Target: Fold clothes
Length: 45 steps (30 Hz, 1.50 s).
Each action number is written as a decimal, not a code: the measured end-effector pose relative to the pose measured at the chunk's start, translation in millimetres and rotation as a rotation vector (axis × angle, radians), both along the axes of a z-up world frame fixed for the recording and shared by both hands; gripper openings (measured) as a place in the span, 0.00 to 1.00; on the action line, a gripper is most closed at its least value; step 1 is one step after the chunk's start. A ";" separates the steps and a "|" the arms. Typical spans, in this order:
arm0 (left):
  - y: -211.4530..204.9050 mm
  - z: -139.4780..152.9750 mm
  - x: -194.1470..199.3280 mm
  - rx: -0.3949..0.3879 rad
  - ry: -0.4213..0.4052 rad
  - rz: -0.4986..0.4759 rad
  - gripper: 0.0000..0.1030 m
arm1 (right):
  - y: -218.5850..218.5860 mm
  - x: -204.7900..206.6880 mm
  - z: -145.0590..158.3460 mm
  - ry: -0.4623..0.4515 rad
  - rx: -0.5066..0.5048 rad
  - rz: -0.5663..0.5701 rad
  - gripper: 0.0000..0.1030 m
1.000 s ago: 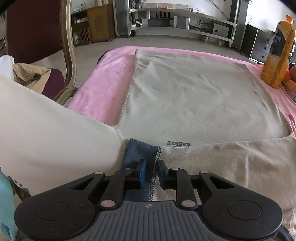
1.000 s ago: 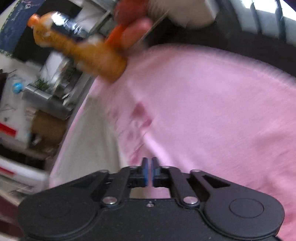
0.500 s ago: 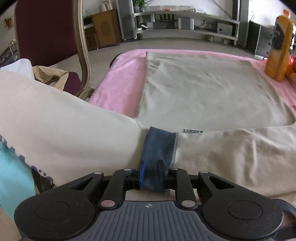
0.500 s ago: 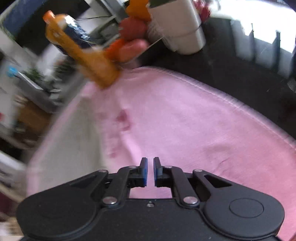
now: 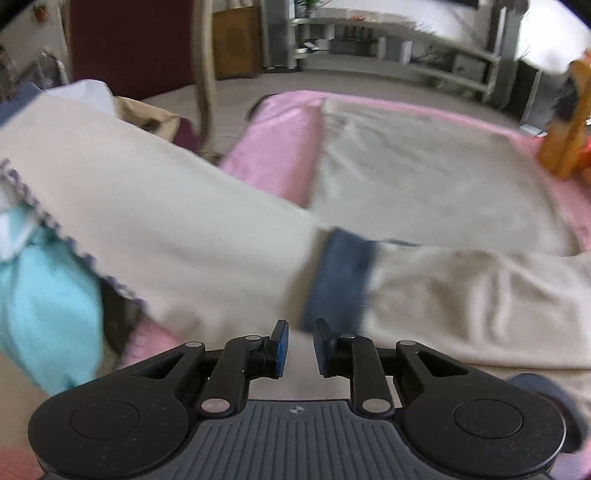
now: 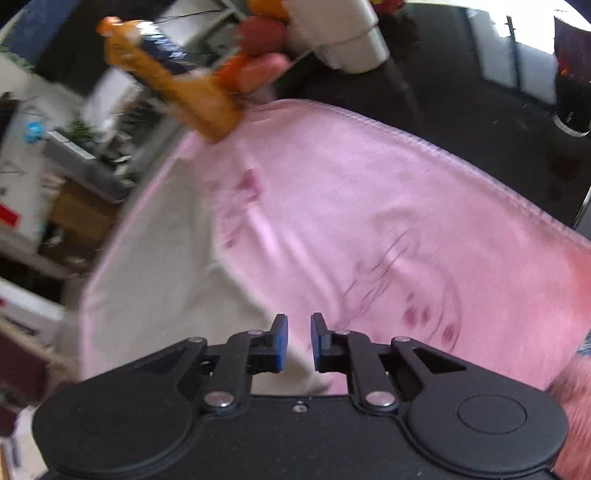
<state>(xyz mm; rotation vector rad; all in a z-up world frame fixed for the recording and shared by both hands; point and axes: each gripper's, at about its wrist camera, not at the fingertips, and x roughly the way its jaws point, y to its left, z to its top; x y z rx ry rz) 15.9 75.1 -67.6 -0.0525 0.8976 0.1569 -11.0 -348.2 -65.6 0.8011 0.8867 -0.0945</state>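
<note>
A cream garment [image 5: 424, 177] lies spread on a pink towel [image 5: 280, 147], with one sleeve [image 5: 147, 206] reaching out to the left. Its dark blue collar [image 5: 340, 280] sits just ahead of my left gripper [image 5: 299, 332]. That gripper's jaws stand a little apart, with only pale cloth showing below the gap. In the right wrist view, my right gripper [image 6: 295, 325] hovers over the line where the cream garment [image 6: 166, 266] meets the pink towel [image 6: 369, 206]. Its jaws are narrowly parted and nothing is between them.
An orange juice bottle [image 5: 569, 140] stands at the towel's far right corner, seen also as the bottle [image 6: 173, 88] beside fruit [image 6: 262, 33] and a white container [image 6: 340, 33]. A teal cloth [image 5: 44, 302] hangs at the left. A chair frame [image 5: 205, 74] rises behind the sleeve.
The left gripper has drawn back: the blue collar was between its fingers and now lies just ahead of them. The right gripper's jaws have parted slightly while it swept across the towel.
</note>
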 end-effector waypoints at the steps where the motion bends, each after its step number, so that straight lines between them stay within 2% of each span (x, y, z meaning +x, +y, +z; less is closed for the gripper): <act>1: -4.0 -0.3 0.3 -0.005 -0.005 -0.022 0.21 | 3.7 -0.4 -0.8 -0.006 0.008 0.020 0.13; 5: -25.7 -12.9 8.5 0.084 0.011 -0.087 0.22 | 19.8 13.8 -6.5 -0.008 0.033 0.094 0.13; 8: -28.3 -23.6 13.2 0.116 0.042 -0.100 0.28 | 20.8 20.8 -19.7 0.058 0.048 0.094 0.13; 9: -28.7 -25.3 13.8 0.122 0.050 -0.101 0.29 | 18.9 20.9 -23.6 0.070 0.060 0.081 0.06; 11: -27.5 -25.6 12.9 0.119 0.055 -0.098 0.30 | 14.5 20.7 -28.4 0.086 0.087 0.060 0.04; 12: -26.1 -25.8 12.3 0.115 0.058 -0.095 0.31 | 12.7 18.6 -27.8 0.091 0.083 0.044 0.01; 14: -22.1 -25.7 11.2 0.109 0.069 -0.077 0.32 | 9.3 14.0 -26.1 0.102 0.069 0.010 0.00; 15: -19.9 -25.5 10.6 0.106 0.075 -0.066 0.32 | 6.4 9.8 -22.6 0.104 0.035 -0.027 0.00; 17: -17.7 -24.1 7.7 0.128 0.093 -0.036 0.32 | 2.5 3.1 -12.9 0.123 -0.104 -0.105 0.10; 18: -17.7 -22.4 5.2 0.144 0.100 -0.020 0.30 | 1.1 0.9 -9.2 0.113 -0.136 -0.123 0.10; 19: -16.9 -19.4 1.8 0.151 0.100 -0.004 0.24 | -0.2 -0.8 -5.9 0.093 -0.128 -0.125 0.10; 22: -5.8 0.6 -11.5 0.051 0.053 0.019 0.22 | 6.3 -5.4 7.4 0.017 -0.107 -0.082 0.10; 26: 20.6 38.8 -31.3 -0.098 -0.047 0.056 0.23 | 30.4 -13.0 39.7 -0.030 -0.062 0.015 0.14; 30: 65.2 73.7 -45.4 -0.192 -0.138 0.117 0.30 | 74.4 -7.9 90.1 -0.137 -0.066 0.154 0.24; 33: 113.8 97.1 -57.6 -0.247 -0.229 0.205 0.32 | 112.4 3.6 122.8 -0.254 -0.023 0.275 0.35; 35: 149.9 109.1 -65.0 -0.276 -0.306 0.286 0.32 | 134.9 12.0 138.3 -0.304 -0.021 0.305 0.42; 38: 203.1 121.1 -74.8 -0.337 -0.426 0.417 0.30 | 173.4 23.0 159.0 -0.362 -0.081 0.333 0.47; 40: 233.8 124.0 -75.2 -0.390 -0.474 0.489 0.24 | 191.3 25.0 163.5 -0.395 -0.059 0.350 0.49; 43: 267.9 120.4 -65.9 -0.479 -0.492 0.549 0.23 | 213.7 27.0 164.5 -0.433 0.011 0.376 0.55; 45: 279.4 114.7 -55.4 -0.503 -0.471 0.572 0.27 | 224.8 29.5 163.6 -0.438 0.020 0.402 0.58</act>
